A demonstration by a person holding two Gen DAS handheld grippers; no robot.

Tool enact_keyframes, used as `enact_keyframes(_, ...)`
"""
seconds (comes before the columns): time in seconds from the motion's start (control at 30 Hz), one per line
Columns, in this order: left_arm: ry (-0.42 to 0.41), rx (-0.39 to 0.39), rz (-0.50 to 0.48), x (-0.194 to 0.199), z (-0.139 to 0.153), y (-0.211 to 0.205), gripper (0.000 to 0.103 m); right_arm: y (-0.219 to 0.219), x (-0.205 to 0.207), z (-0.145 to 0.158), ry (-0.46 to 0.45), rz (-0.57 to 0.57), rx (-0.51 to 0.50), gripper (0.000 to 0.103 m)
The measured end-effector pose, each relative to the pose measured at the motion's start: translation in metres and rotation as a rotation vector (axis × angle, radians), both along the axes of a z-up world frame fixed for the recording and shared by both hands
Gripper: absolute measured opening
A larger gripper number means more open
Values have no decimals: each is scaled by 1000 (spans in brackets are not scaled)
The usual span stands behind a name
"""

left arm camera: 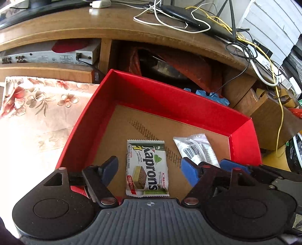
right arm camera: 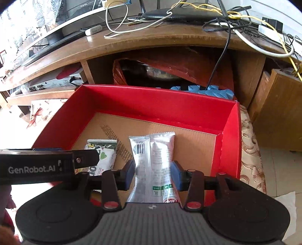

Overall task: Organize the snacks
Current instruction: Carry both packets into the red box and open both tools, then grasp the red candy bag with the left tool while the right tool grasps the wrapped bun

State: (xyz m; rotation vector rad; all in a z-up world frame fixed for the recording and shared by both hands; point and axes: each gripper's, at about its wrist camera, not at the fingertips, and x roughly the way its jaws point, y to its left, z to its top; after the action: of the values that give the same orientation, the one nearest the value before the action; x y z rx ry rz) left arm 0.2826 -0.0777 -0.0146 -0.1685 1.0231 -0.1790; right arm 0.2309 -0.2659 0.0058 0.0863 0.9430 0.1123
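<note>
A red box (left arm camera: 169,98) with a cardboard floor sits in front of me, its far wall (right arm camera: 151,101) also showing in the right wrist view. A white-and-green Kaprons wafer packet (left arm camera: 146,167) lies flat on that floor. My left gripper (left arm camera: 149,171) is open, its blue pads well apart on either side of the packet and not touching it. A silver snack packet (right arm camera: 152,160) lies lengthwise to the right of the wafer. My right gripper (right arm camera: 153,174) is shut on the silver packet, pads against its two long edges. The wafer packet (right arm camera: 102,152) is partly hidden by the left gripper's black body (right arm camera: 47,165).
Behind the box stands a wooden TV stand (left arm camera: 113,24) strewn with cables (left arm camera: 188,17). Its open shelf holds a red bag (right arm camera: 188,66) and a silver device (left arm camera: 47,56). A floral cloth (left arm camera: 37,105) covers the surface left of the box. A blue crumpled item (right arm camera: 207,92) lies behind the far wall.
</note>
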Motion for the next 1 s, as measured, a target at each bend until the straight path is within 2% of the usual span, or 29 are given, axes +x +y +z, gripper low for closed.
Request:
enact_keyframes(0.27, -11, -13, -11, -22, 14, 10, 84, -6, -26, 18, -29, -17, 4, 43)
enact_keyframes(0.4, -48, 5, -30, -41, 26, 12, 86, -12, -42, 28, -44, -42, 29, 43)
enact_keyframes(0.57, -23, -47, -33, -62, 28, 17, 86, -12, -68, 39, -54, -50, 52, 45)
enact_keyframes(0.7, 15, -29, -71, -73, 19, 10, 88, -12, -85, 42, -46, -49, 76, 48)
enact_keyframes(0.83, 84, 37, -89, -68, -3, 2, 89, -16, -103, 42, -37, -50, 91, 48)
enact_keyframes(1.0, 117, 72, -106, -64, -18, -3, 89, -18, -111, 38, -9, -40, 105, 49)
